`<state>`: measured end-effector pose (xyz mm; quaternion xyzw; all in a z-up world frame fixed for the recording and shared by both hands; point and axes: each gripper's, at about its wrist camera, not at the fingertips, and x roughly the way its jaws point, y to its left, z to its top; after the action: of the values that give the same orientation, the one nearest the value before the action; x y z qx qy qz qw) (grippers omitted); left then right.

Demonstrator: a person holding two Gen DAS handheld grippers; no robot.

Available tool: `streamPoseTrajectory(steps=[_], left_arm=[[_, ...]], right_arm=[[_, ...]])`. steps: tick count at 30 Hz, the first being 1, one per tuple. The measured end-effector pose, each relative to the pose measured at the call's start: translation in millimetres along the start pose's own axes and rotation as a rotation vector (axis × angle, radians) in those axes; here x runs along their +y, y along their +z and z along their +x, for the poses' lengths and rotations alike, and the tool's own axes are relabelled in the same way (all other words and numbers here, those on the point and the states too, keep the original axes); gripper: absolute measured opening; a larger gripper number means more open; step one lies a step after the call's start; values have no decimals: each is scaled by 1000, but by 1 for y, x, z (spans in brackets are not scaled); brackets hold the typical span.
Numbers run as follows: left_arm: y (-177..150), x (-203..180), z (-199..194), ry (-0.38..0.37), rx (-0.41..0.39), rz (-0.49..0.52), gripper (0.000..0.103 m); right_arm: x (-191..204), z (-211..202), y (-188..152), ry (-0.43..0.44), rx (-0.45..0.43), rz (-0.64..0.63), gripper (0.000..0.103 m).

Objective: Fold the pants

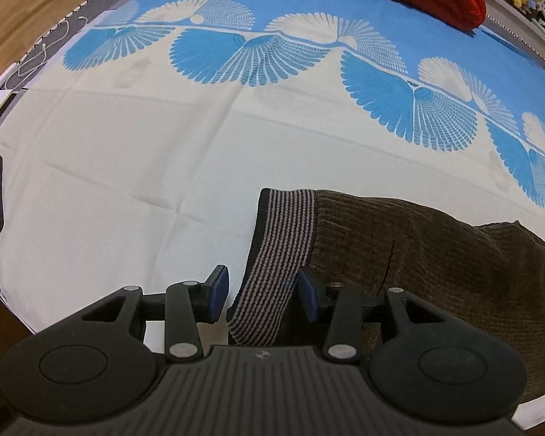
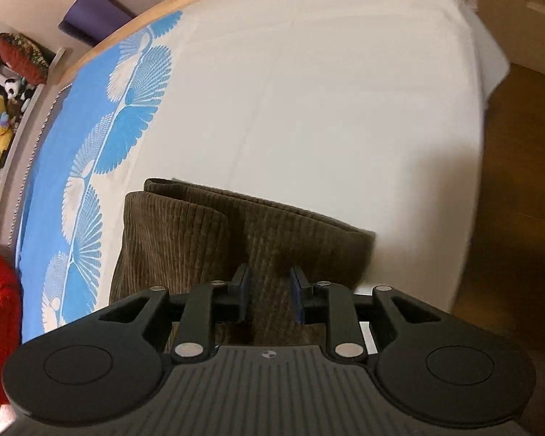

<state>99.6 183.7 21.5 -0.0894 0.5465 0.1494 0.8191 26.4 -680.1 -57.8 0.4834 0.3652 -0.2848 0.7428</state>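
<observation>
The brown pants [image 1: 399, 254] are lying folded on the bed [image 1: 127, 181], the left tongs [image 1: 263, 296] gaping loosely around the striped waistband [image 1: 279, 247] at 12 o'clock while the right tongs [image 2: 270, 296] are hovering narrowly parted over the fold, seemingly letting go.

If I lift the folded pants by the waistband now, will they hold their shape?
Probably not. The pants are soft corduroy lying in loose layers, so they would likely droop and unfold. The striped waistband looks stretchy and may sag. The ribbed cloth should grip well.
</observation>
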Motion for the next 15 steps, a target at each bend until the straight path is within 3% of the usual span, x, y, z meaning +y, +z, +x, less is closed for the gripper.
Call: streamPoseTrajectory(steps=[3, 9, 10, 13, 15], left_arm=[[1, 0, 1, 3, -1, 0, 47], [1, 1, 2, 2, 0, 4, 47], [0, 1, 2, 3, 2, 5, 47], [0, 3, 2, 3, 2, 5, 47], [0, 2, 3, 2, 7, 6, 47]], right_arm=[[17, 9, -8, -64, 31, -128, 26], [58, 22, -31, -150, 3, -391, 26], [63, 22, -31, -130, -4, -390, 25], [71, 11, -23, 95, -33, -331, 25], [76, 9, -25, 144, -46, -363, 27]])
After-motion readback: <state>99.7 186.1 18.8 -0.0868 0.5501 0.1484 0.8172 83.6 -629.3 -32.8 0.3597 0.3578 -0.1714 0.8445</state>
